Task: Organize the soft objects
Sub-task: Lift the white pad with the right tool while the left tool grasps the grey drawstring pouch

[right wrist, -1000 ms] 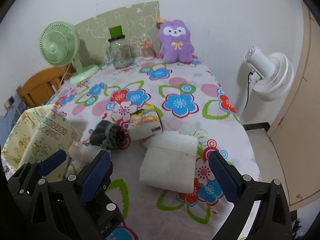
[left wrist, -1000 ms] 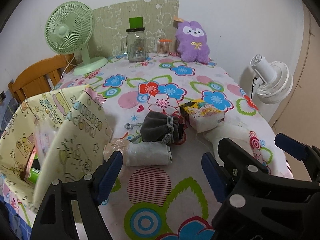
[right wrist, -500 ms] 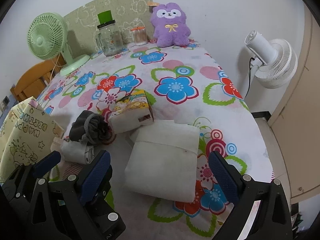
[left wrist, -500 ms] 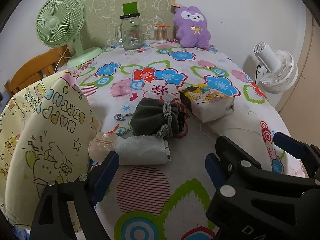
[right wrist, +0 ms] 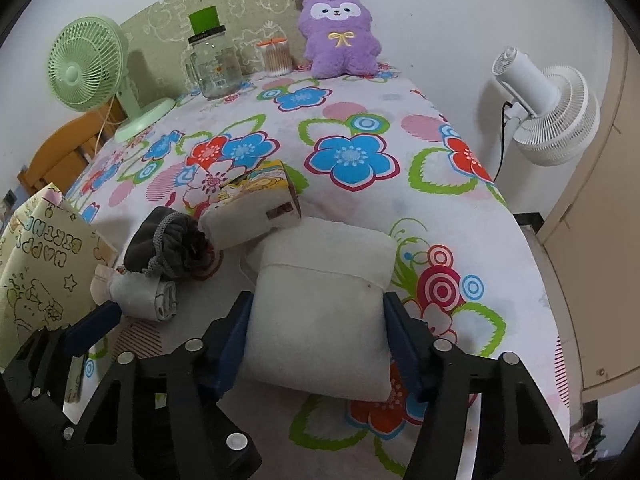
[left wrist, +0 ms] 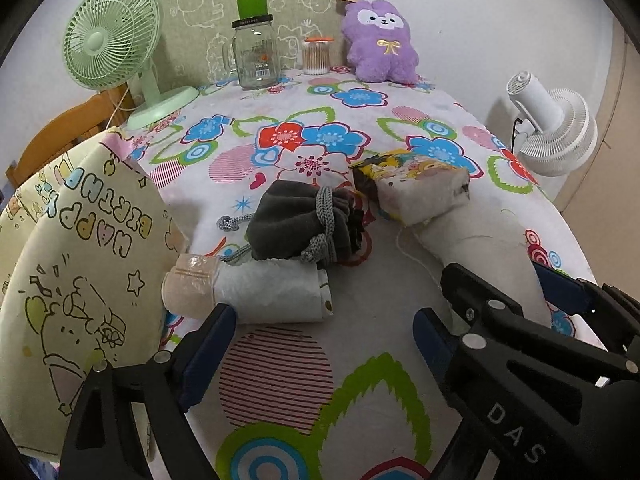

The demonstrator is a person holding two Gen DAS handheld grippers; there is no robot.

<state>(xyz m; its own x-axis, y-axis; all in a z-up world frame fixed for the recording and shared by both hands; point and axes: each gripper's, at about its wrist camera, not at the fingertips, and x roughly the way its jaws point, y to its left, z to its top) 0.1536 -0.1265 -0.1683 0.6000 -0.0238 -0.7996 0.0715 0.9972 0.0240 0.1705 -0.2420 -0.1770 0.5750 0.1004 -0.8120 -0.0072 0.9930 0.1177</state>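
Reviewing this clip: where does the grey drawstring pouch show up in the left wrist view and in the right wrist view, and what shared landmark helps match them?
Left wrist view: the grey drawstring pouch lies near the middle, just behind the rolled white cloth.
Right wrist view: the pouch sits left of centre, beside the white pillow held in the right gripper.
Shared landmark: the purple plush toy at the table's far edge.
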